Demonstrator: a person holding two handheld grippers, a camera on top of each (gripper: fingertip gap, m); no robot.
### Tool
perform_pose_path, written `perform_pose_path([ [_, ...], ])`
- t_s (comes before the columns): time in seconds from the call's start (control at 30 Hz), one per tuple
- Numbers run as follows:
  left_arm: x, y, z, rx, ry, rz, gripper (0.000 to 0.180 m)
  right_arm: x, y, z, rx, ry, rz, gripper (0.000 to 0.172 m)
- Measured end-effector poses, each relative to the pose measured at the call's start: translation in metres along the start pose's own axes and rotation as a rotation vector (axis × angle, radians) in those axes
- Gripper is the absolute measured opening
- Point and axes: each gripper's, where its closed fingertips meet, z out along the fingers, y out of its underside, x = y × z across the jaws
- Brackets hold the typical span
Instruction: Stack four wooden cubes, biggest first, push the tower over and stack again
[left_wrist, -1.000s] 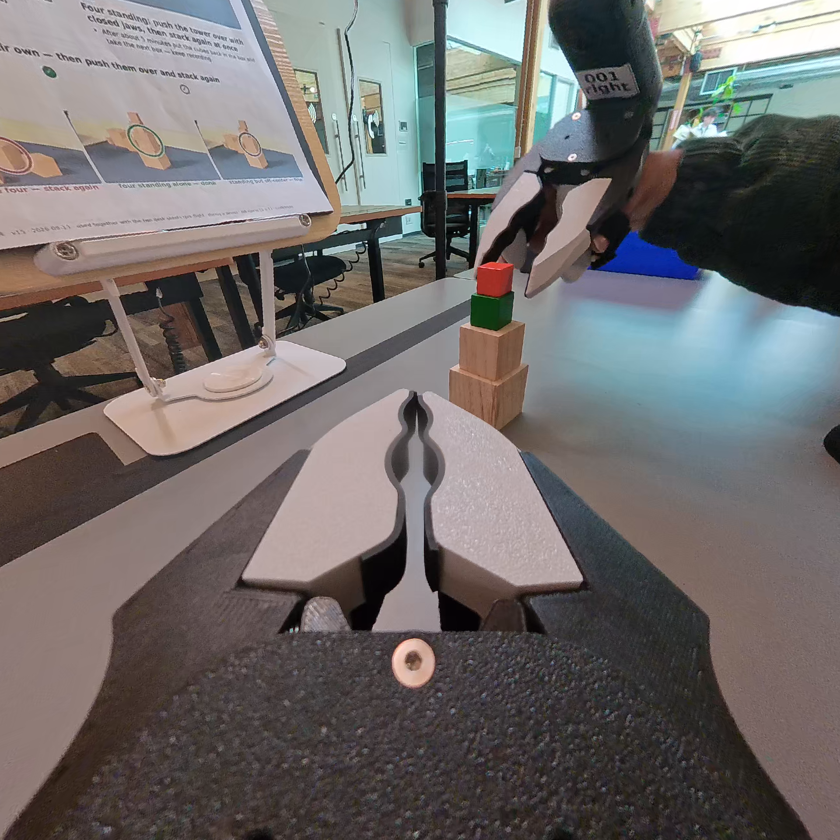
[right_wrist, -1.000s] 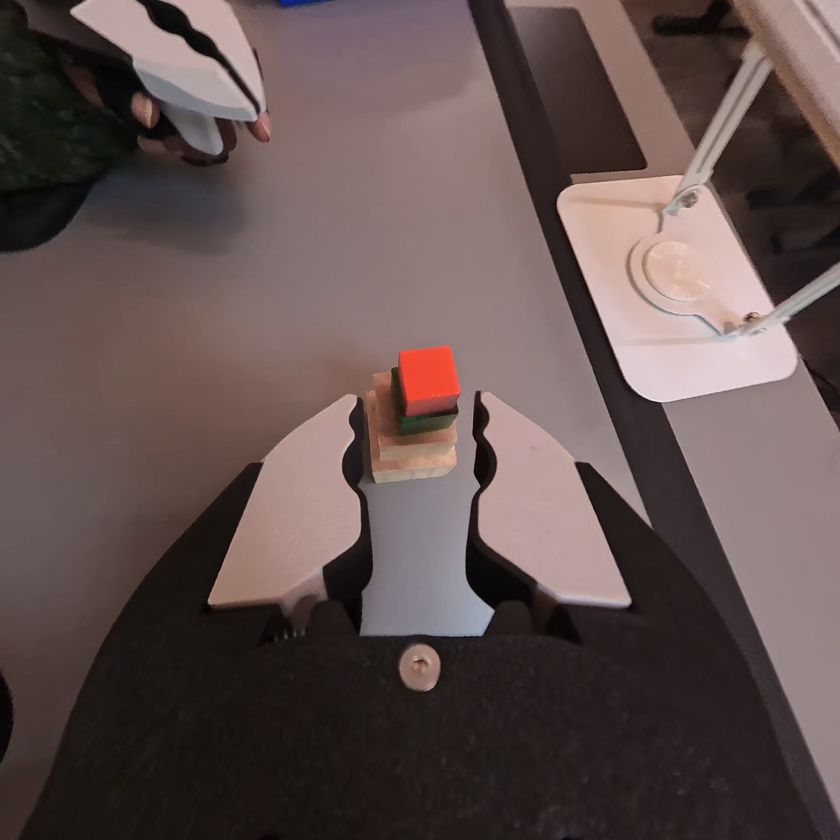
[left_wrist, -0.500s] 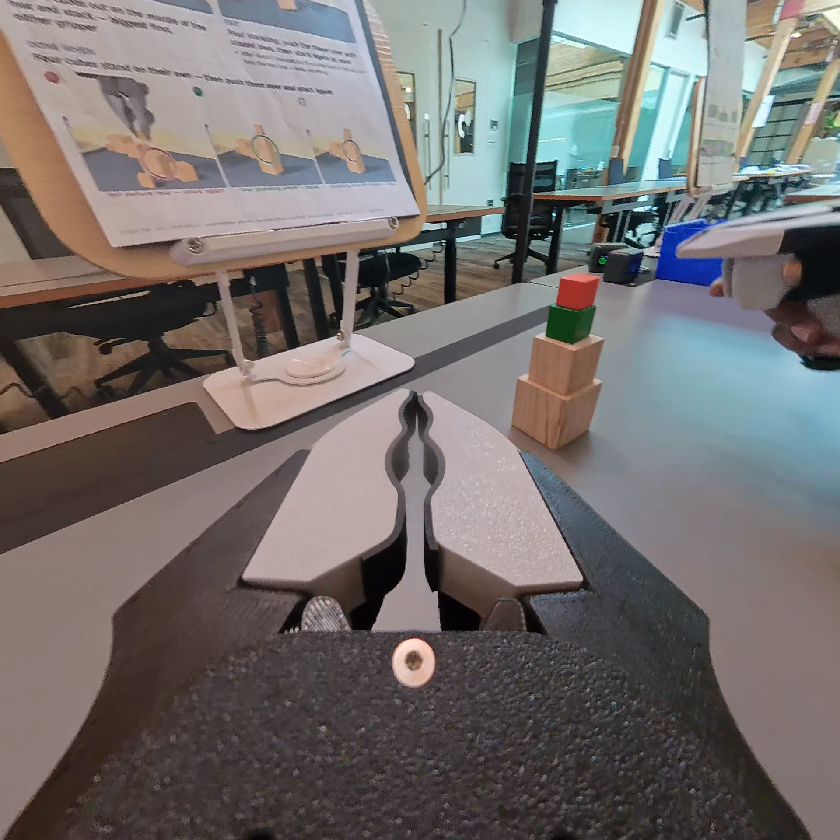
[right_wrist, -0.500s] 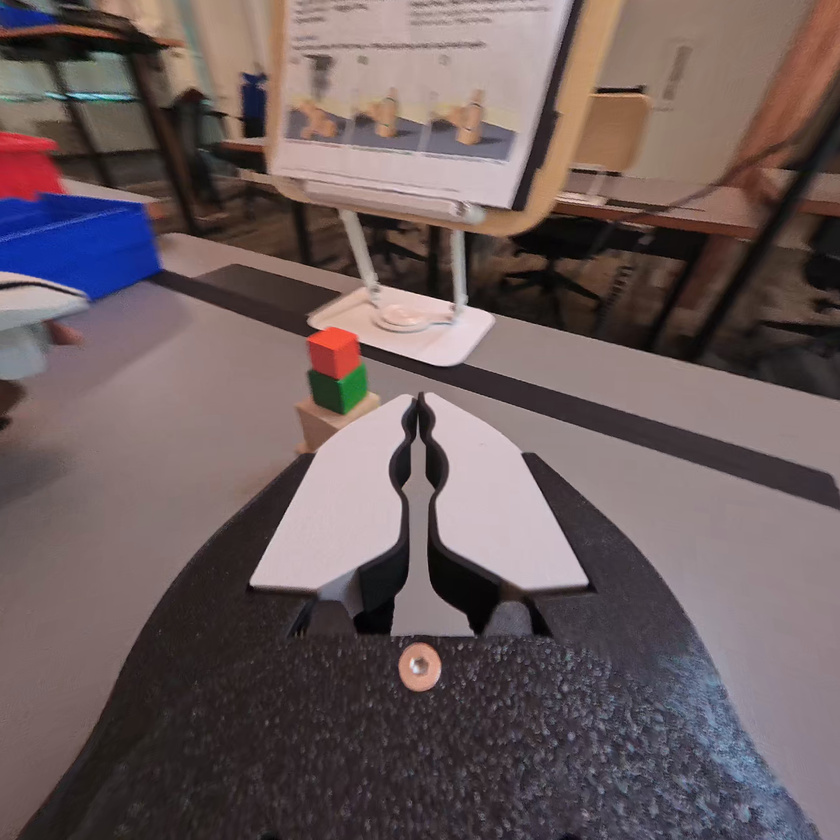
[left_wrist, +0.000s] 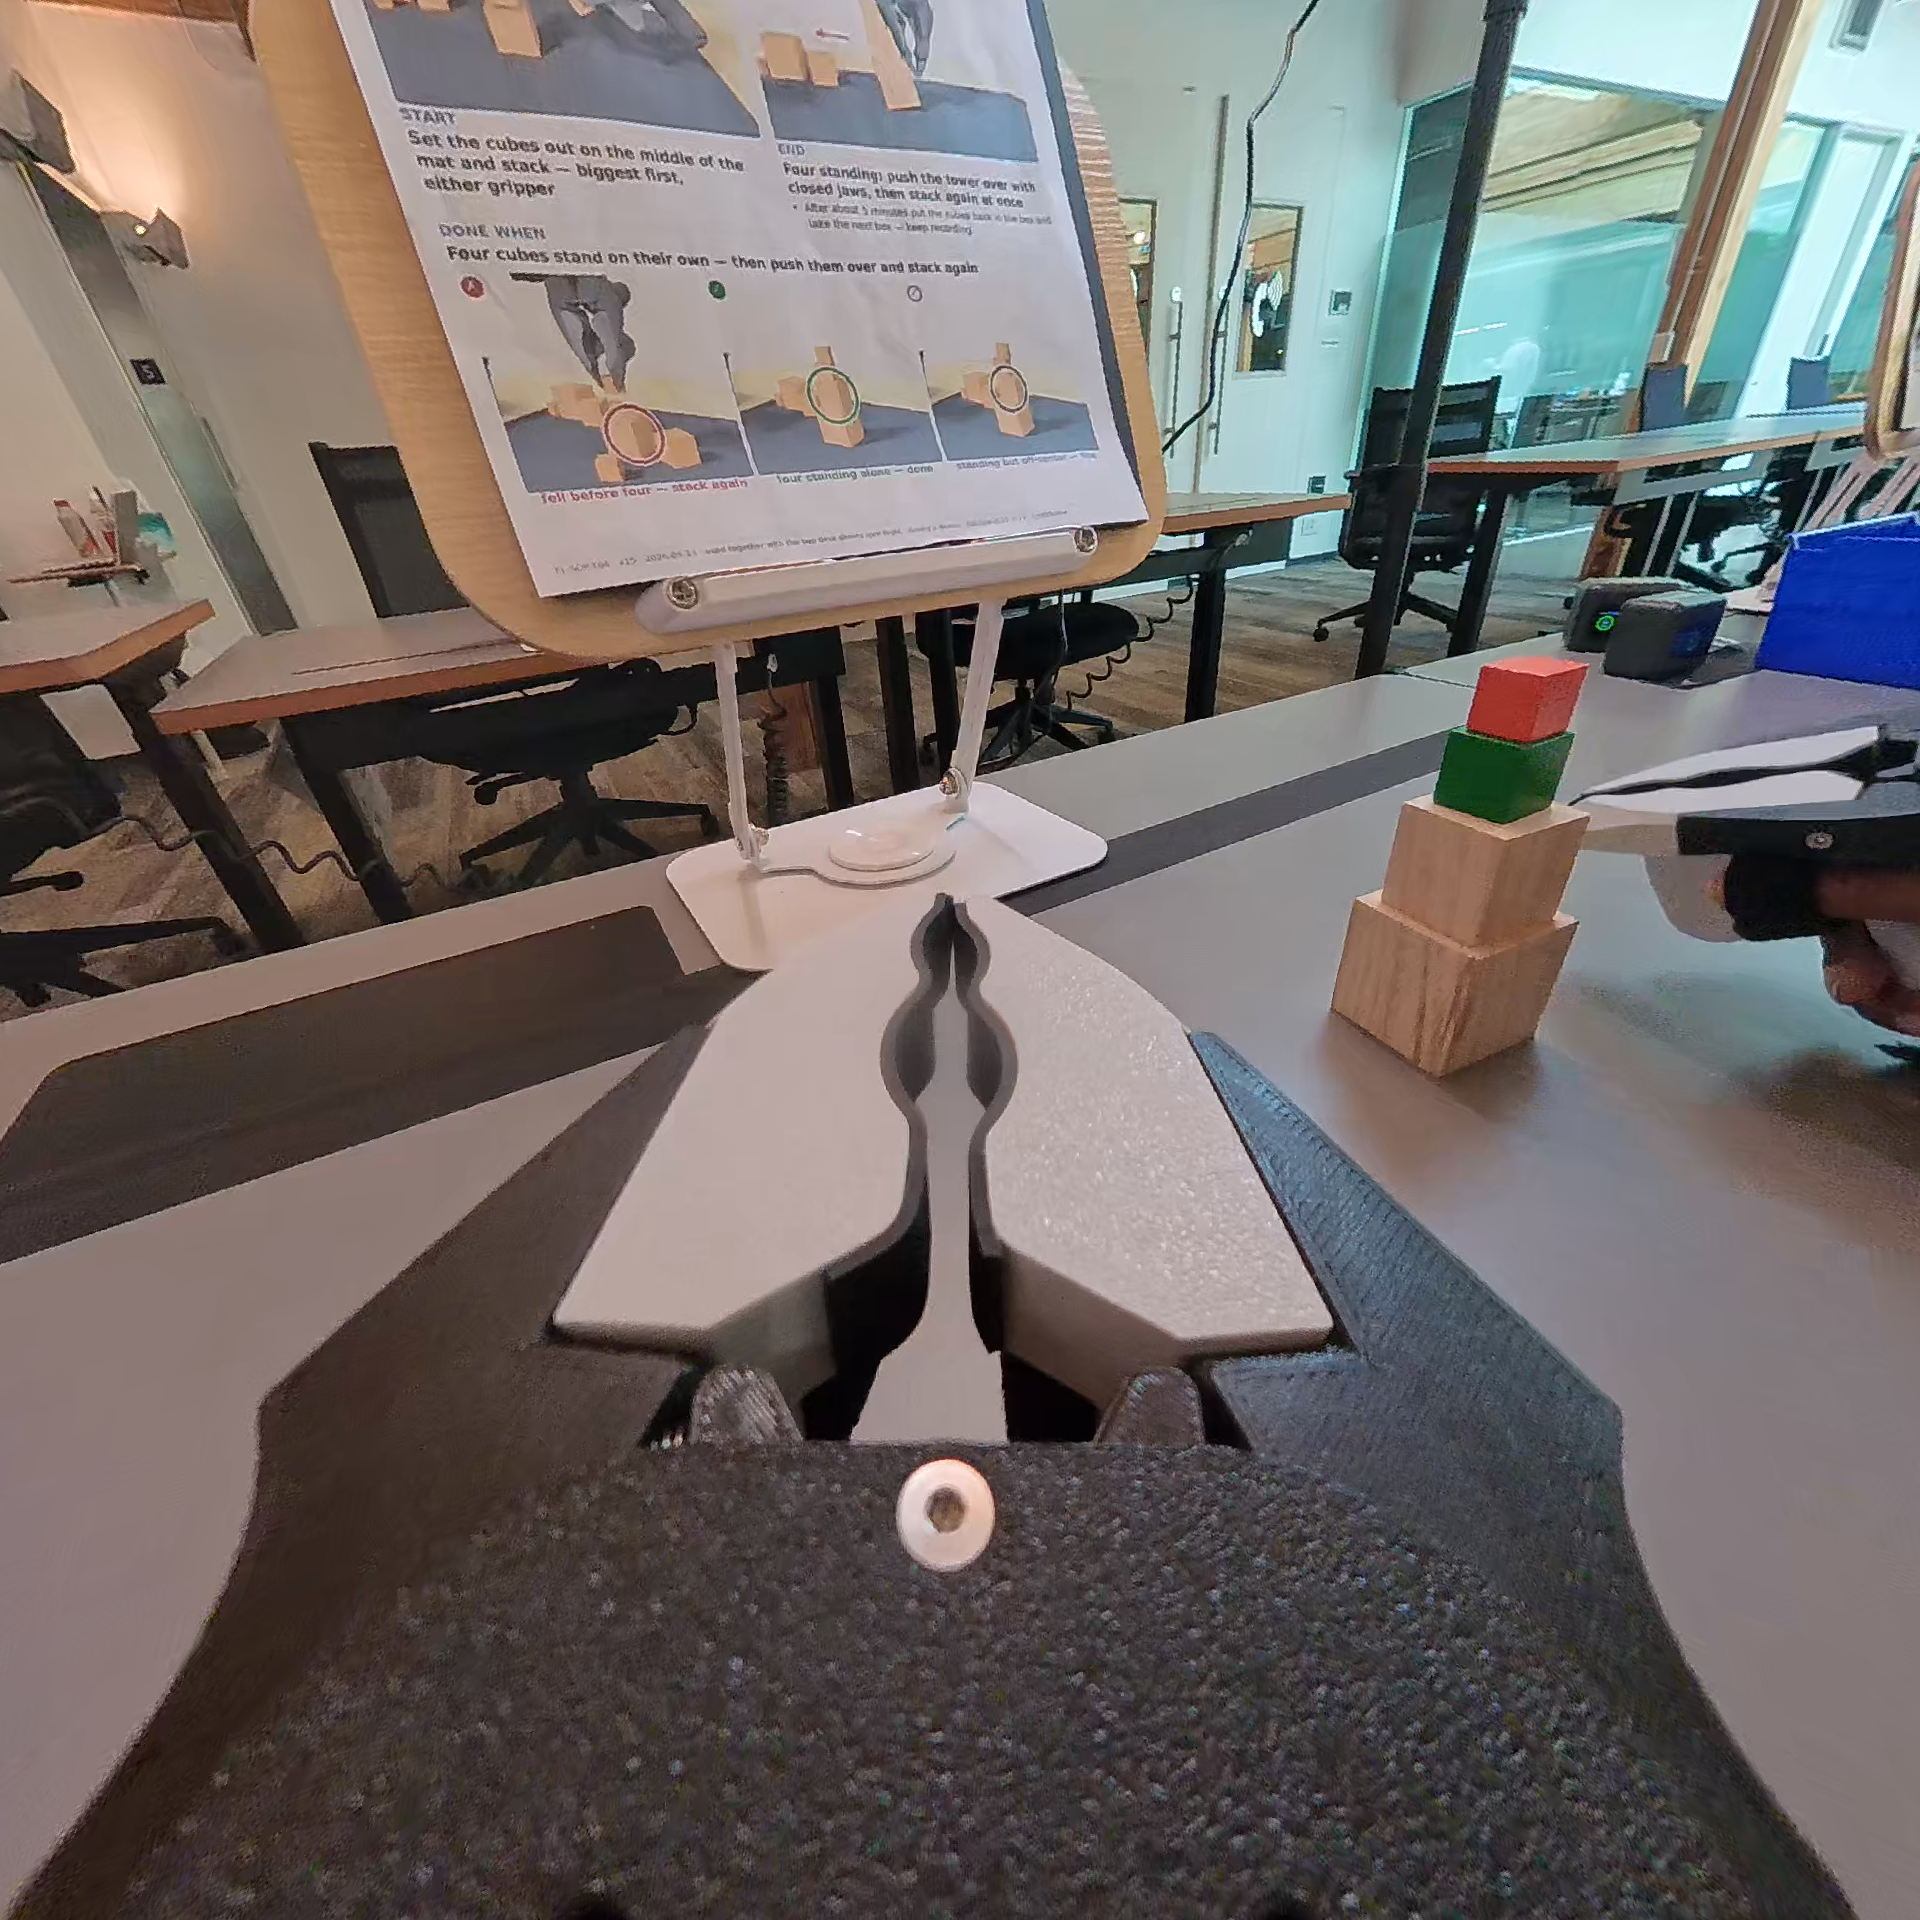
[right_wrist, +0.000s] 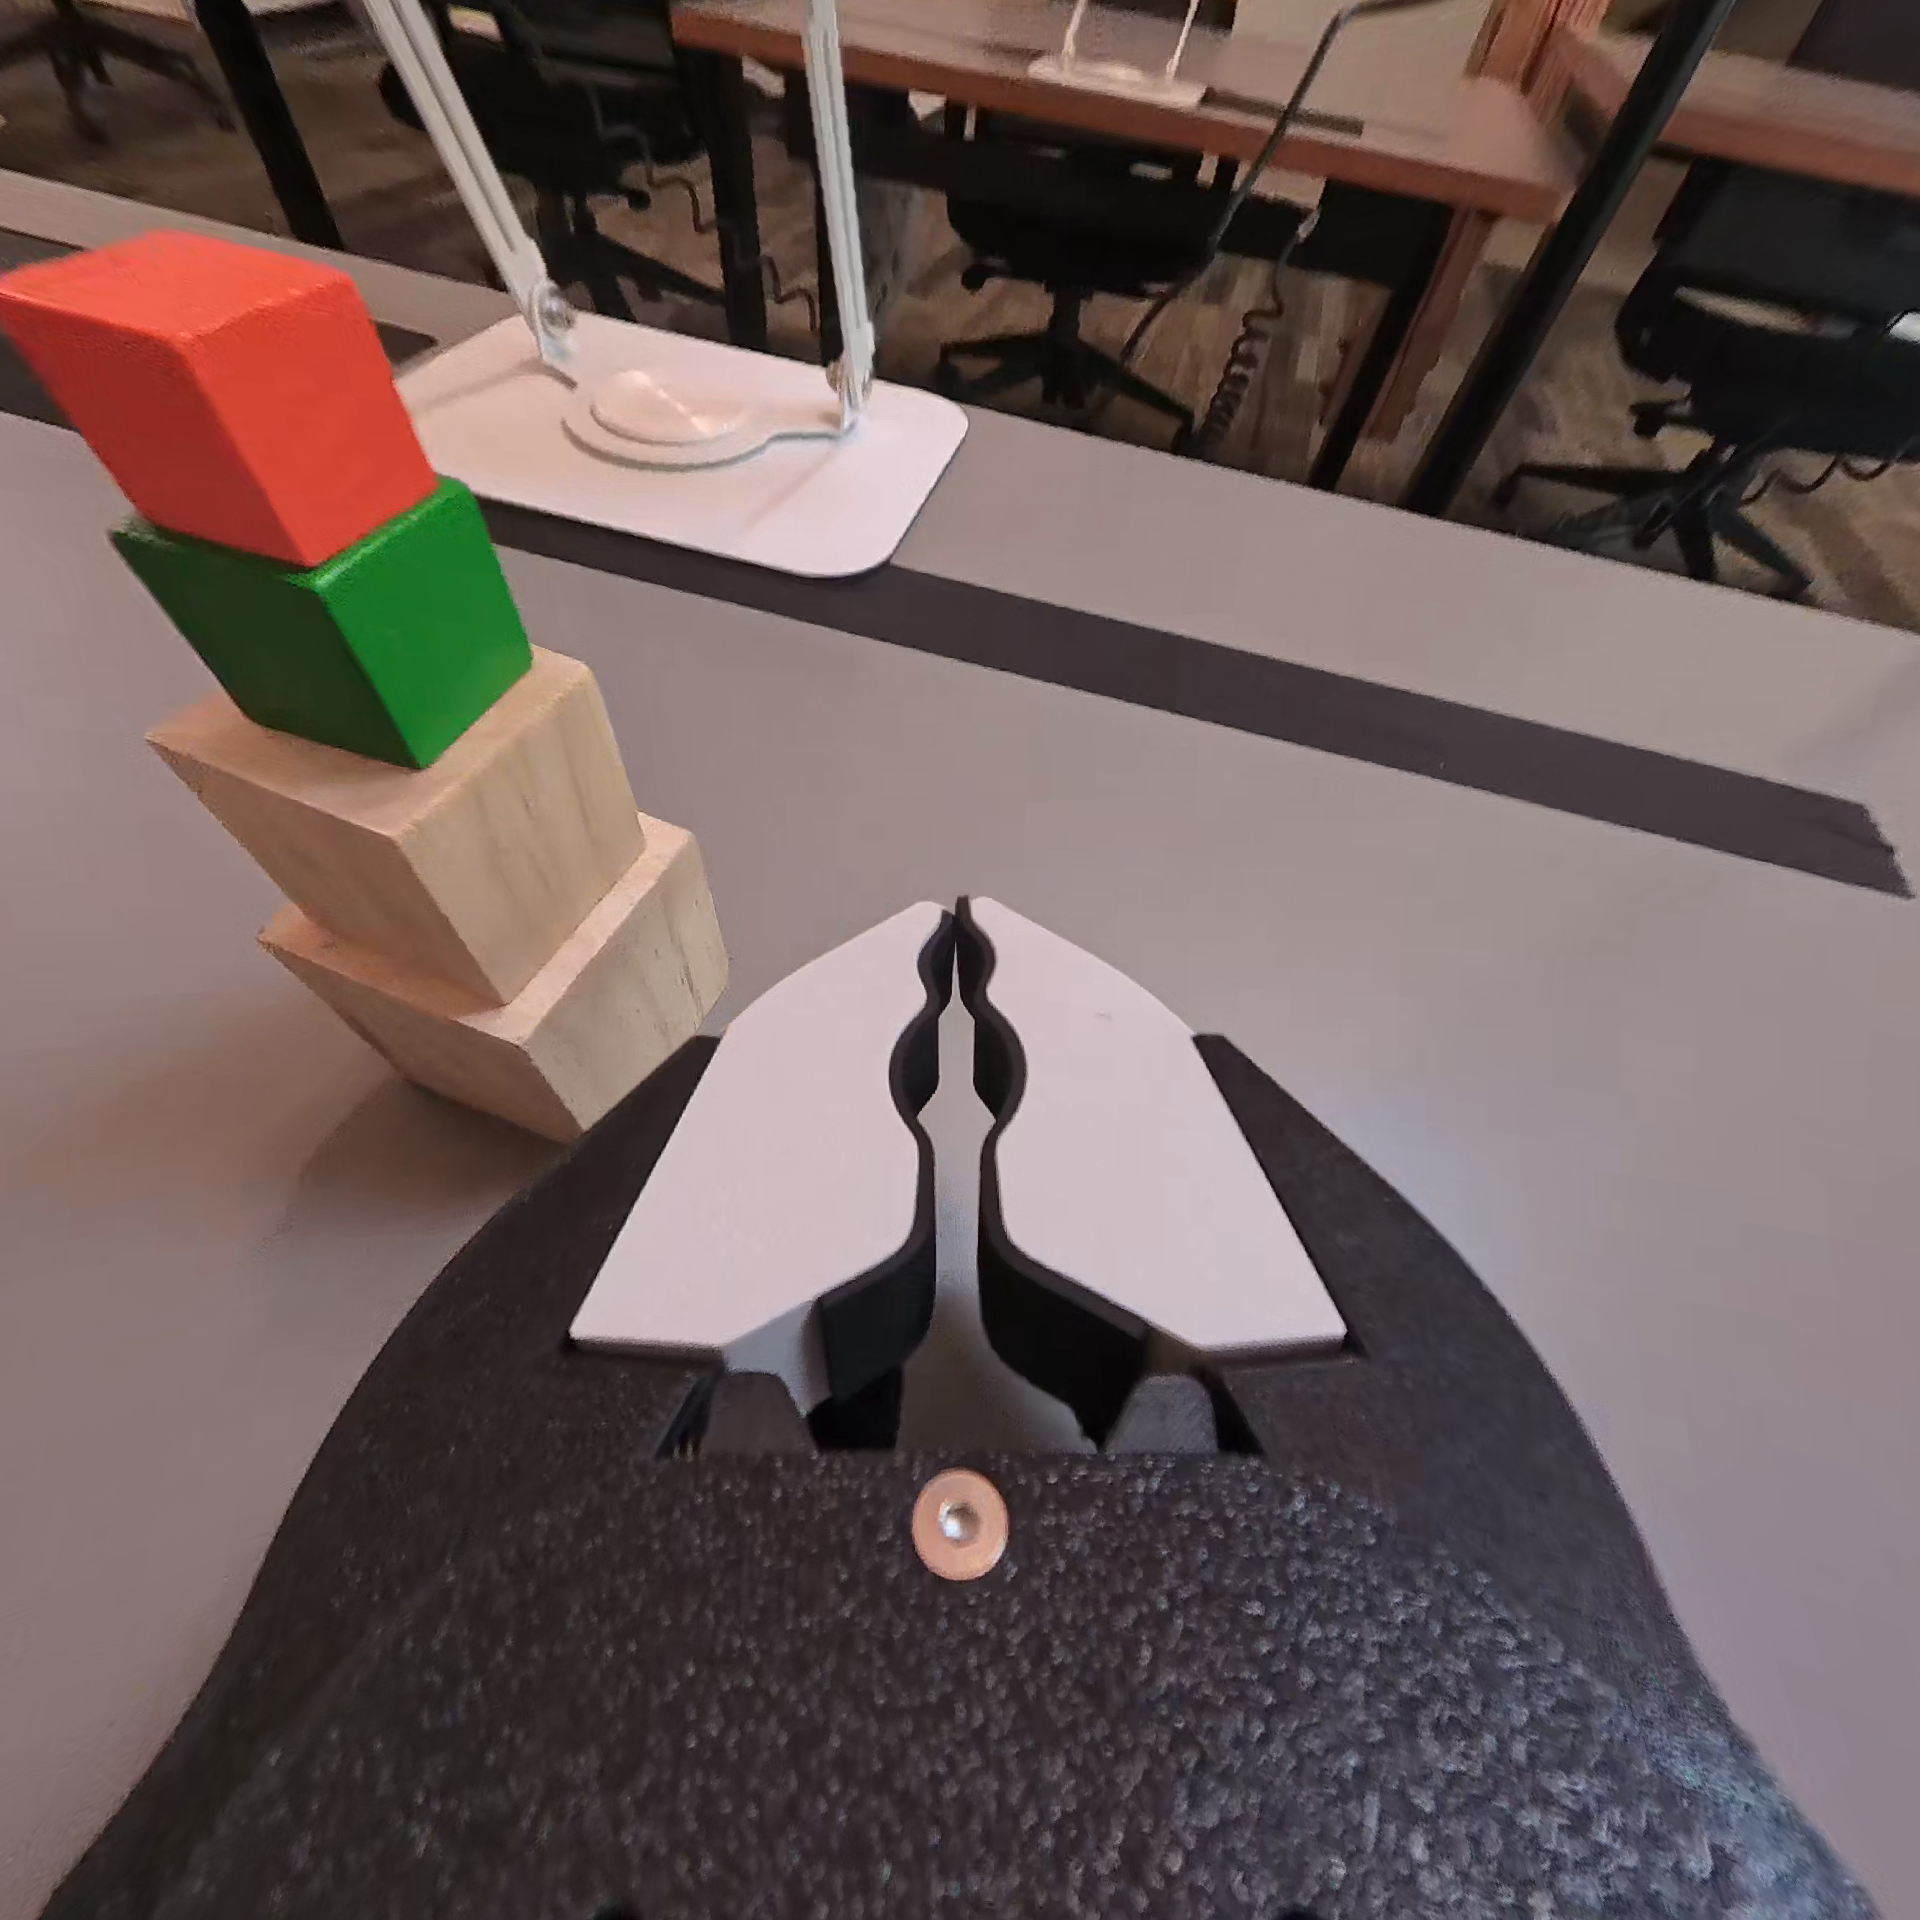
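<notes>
- Tower of four blocks (left_wrist: 1475, 883) stands on grey table (left_wrist: 1558, 1351); every place below is told from this tower.
- Bottom to top: big wood cube (left_wrist: 1449, 987), smaller wood cube (left_wrist: 1481, 873), green cube (left_wrist: 1501, 774), red cube (left_wrist: 1525, 698). Each sits a bit twisted on the one under it, but the tower looks upright.
- L gripper (left_wrist: 951, 914): fingers pressed together, nothing btwn them. It is low over the table, near the tower but clear of it, w/ the tower on its right.
- R gripper (right_wrist: 958, 909): fingers also pressed together, nothing pinched. It lies flat, just beside the tower on the side away from the L gripper.
- R gripper's tip points at the tower, about level w/ the top of the smaller wood cube. Can't tell if it touches.
- Hand (left_wrist: 1870, 966) holding the R gripper shows behind it, farther from the tower.
- White stand base (left_wrist: 883, 862) sits past the tower, across a dark strip (left_wrist: 312, 1039); it holds up a wood board w/ a printed sheet (left_wrist: 727, 312).
- Blue bin (left_wrist: 1849, 603) is far behind the tower.
</notes>
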Motion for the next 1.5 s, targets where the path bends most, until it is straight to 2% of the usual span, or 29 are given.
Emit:
perform_pose_path([
  [0.4, -0.005, 0.001, 0.000, 0.005, -0.032, 0.015, 0.000, -0.018, -0.023, 0.005, 0.061, -0.059, -0.030, 0.000],
  [0.8, -0.015, 0.003, 0.000, -0.007, -0.077, -0.024, 0.000, -0.015, -0.020, 0.008, 0.083, -0.032, -0.001, 0.000],
  [0.9, -0.014, 0.003, 0.000, -0.004, -0.075, -0.014, 0.000, -0.046, -0.031, 0.014, 0.105, -0.120, -0.028, 0.000],
  [1.03, -0.018, 0.003, -0.001, -0.009, -0.101, -0.008, 0.000, -0.121, -0.047, 0.015, 0.136, -0.299, -0.227, 0.000],
  [1.13, -0.027, 0.004, -0.003, -0.011, -0.133, -0.027, 0.000, -0.176, -0.051, 0.005, 0.192, -0.424, -0.394, 0.000],
  [1.23, -0.030, 0.003, -0.005, -0.005, -0.141, -0.041, 0.000, -0.204, -0.051, -0.014, 0.250, -0.504, -0.488, 0.000],
  [1.33, -0.029, 0.004, -0.004, -0.009, -0.135, -0.036, 0.000, -0.194, -0.060, -0.030, 0.295, -0.504, -0.443, 0.000],
  [1.5, -0.027, 0.008, -0.002, -0.025, -0.129, -0.033, 0.000, -0.130, -0.090, -0.055, 0.326, -0.405, -0.187, 0.000],
])
